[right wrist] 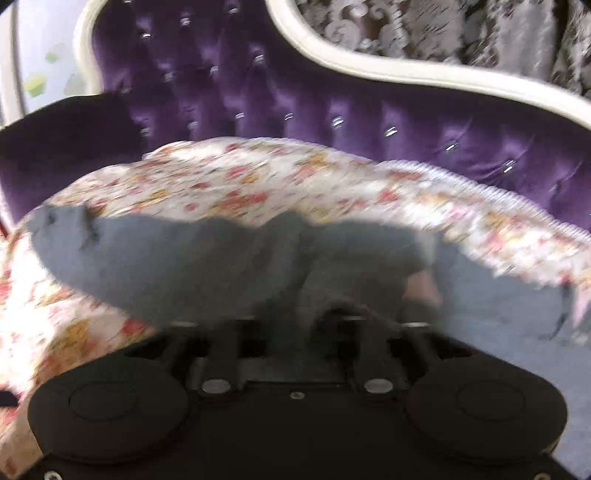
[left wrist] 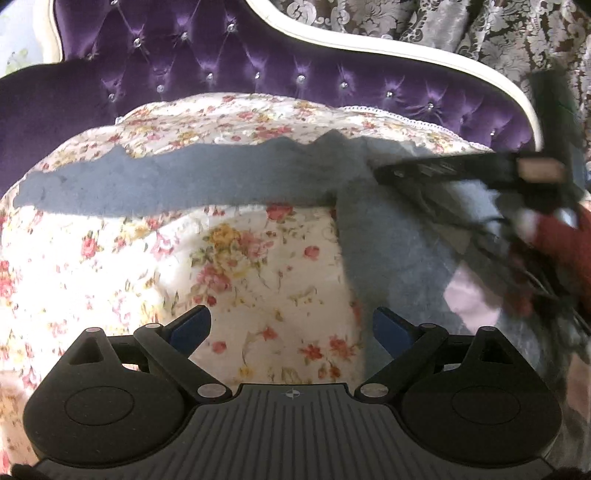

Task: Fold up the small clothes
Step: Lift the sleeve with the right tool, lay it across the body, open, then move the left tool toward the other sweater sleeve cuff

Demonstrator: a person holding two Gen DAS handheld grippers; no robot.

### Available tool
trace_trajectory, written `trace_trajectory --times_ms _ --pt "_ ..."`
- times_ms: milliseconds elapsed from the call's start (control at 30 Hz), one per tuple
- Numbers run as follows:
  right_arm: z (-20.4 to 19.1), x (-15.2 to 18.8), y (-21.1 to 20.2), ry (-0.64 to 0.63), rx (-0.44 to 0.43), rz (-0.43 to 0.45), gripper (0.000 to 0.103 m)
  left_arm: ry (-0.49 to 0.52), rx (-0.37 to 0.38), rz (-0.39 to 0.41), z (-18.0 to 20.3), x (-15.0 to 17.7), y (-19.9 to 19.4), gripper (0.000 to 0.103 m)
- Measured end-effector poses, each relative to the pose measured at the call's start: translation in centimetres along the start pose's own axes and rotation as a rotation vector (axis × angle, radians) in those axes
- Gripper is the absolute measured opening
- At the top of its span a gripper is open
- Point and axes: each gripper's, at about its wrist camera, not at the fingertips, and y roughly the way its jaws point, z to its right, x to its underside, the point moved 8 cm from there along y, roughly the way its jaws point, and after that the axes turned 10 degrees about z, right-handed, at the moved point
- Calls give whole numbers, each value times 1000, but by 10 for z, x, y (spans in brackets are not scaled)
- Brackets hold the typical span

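Note:
A small grey garment (left wrist: 384, 236) lies on the floral bedspread (left wrist: 236, 258), with one long part stretched out to the left (left wrist: 147, 184) and a pale pink patch (left wrist: 469, 291) showing at its right. My left gripper (left wrist: 291, 328) stands open above the bedspread, just left of the garment, with nothing between its blue pads (left wrist: 192, 328). My right gripper (left wrist: 461, 173) is a black blur over the garment's right side, and a red sleeve (left wrist: 565, 240) is behind it. In the right wrist view the grey garment (right wrist: 177, 266) blurs across my right gripper (right wrist: 295, 321) and hides its fingertips.
A purple tufted headboard (left wrist: 258, 66) with a white curved frame (left wrist: 369, 48) runs along the far edge of the bed. A grey patterned curtain (left wrist: 443, 26) hangs behind it. The bedspread's lace edge (left wrist: 424, 123) lies against the headboard.

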Motion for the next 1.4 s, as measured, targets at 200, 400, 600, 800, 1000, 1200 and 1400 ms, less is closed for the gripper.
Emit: trace_trajectory --times_ms 200,400,600,800,1000,1200,1400 --pt "47 5 -55 54 11 70 71 44 18 56 16 -29 9 95" --pt "139 21 -101 132 199 63 72 122 41 98 52 -51 29 95" --pt "246 77 -113 218 446 -77 71 195 80 102 82 -50 41 95" --pt "290 96 -142 348 535 -6 76 218 60 125 100 -57 59 95" --pt "283 104 -143 315 557 33 82 275 -2 161 119 -67 84 95" --pt "287 105 -145 305 559 44 82 263 -121 112 103 -66 116 95" --pt "286 106 -145 301 557 52 83 -28 -131 20 31 -64 122 95"
